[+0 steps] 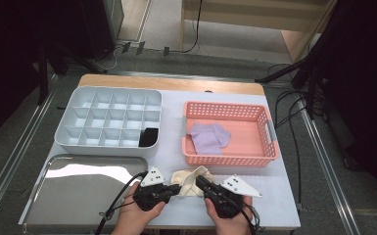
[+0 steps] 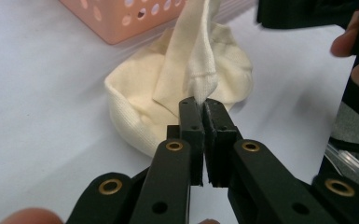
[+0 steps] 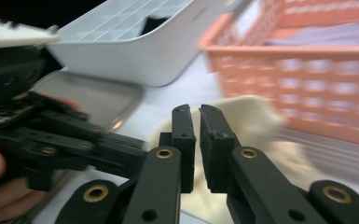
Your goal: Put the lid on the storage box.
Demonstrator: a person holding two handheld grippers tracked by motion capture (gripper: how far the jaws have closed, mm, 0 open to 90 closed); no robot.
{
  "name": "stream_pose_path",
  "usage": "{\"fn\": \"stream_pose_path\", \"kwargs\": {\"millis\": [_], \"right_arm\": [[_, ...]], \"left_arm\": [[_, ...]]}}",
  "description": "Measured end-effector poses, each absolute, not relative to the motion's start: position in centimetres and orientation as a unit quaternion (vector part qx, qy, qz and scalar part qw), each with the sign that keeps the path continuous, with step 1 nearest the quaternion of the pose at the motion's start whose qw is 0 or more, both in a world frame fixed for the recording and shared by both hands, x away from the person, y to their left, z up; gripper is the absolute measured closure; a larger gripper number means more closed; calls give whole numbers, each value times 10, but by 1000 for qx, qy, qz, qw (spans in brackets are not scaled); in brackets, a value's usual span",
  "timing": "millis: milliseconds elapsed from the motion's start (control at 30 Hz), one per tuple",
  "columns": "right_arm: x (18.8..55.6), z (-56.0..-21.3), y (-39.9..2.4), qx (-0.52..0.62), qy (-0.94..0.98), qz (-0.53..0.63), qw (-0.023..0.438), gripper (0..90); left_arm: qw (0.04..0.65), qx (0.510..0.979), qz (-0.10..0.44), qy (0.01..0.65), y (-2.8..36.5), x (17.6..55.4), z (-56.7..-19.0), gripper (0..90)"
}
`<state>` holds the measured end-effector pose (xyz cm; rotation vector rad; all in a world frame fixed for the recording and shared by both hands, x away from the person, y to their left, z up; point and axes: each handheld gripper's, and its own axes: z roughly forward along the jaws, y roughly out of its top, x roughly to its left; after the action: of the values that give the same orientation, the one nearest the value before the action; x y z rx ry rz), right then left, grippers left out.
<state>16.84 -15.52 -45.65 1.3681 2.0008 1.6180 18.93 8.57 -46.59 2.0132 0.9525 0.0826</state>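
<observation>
A cream sock [image 1: 190,180] lies bunched on the white counter [image 1: 274,205], at the near edge, just in front of the pink basket [image 1: 272,147] and to the right of the shiny metal tray [image 1: 78,196]. It is a soft, ribbed knit, pale as butter, piled into a loose rounded heap with one fold pulled up out of it. In the left gripper view the sock [image 2: 177,88] shows a thick rolled rim at the bottom of the heap and a flat strip of cloth with a stitched seam rising from the middle.

The left claw [image 2: 204,105] is clenched on the lower tip of that strip; its two black jaws are pressed together with only cloth between them. In the high view the left claw [image 1: 176,188] meets the sock from the left side.

The right claw [image 3: 195,112] points at the sock [image 3: 256,121] from the other side. Its jaws stand almost together with a narrow slit between them, and I cannot tell whether any cloth is pinched there; that picture is blurred. From above, the right claw [image 1: 199,182] sits against the sock's right part.

A lilac cloth [image 1: 208,138] lies inside the basket. A grey divided box [image 1: 108,120] stands behind the tray, with something dark [image 1: 149,137] in its near right compartment.
</observation>
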Motion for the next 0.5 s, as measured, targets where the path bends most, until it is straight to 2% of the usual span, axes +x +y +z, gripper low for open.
{"fn": "stream_pose_path", "kwargs": {"millis": [67,167,267,300,433,467,500], "right_arm": [[167,-457,-161,474,676,551,122,825],[160,-469,-175,512,669,519,145,695],[159,-476,-176,524,674,501,145,649],[160,-480,-174,532,675,491,143,607],[166,-485,-170,546,678,468,155,593],[168,-487,-170,548,678,467,149,605],[169,-490,-167,547,683,461,148,663]], "left_arm": [[441,811,33,384,86,190,-466,883],[441,811,33,384,87,190,-466,883],[441,810,35,385,87,190,-466,882],[441,810,36,386,88,190,-466,882],[439,809,36,389,90,191,-466,882],[440,808,36,389,90,191,-466,882],[442,808,35,389,90,191,-467,882]]}}
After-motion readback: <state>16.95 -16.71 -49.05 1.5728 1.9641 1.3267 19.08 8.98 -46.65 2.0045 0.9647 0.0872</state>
